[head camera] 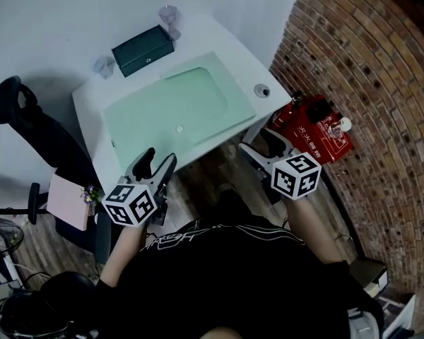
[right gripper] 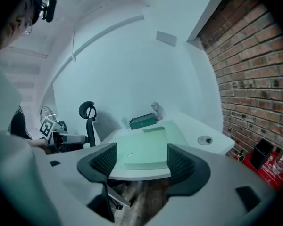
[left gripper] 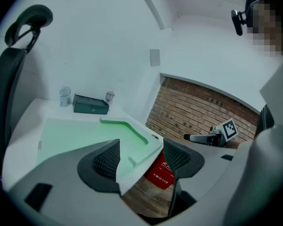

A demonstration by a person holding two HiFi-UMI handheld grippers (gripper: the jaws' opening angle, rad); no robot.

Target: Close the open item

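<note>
Green box (head camera: 143, 49) sits way over at the far side of the desk (head camera: 244, 66), up by the wall, well apart from both sets of jaws. The left gripper (head camera: 159, 158) has its jaws spread with nothing in them, and it's hanging right at the desk's near edge. Same deal with the right gripper (head camera: 260, 144): jaws wide and empty, by the near right corner. A pale green mat (head camera: 177, 108) covers the stretch between me and the box. One glass (head camera: 168, 14) stands at the box's right end and a second glass (head camera: 102, 66) at its left. There's a red case (head camera: 311, 129) on the floor by the brick wall (head camera: 367, 62).
</note>
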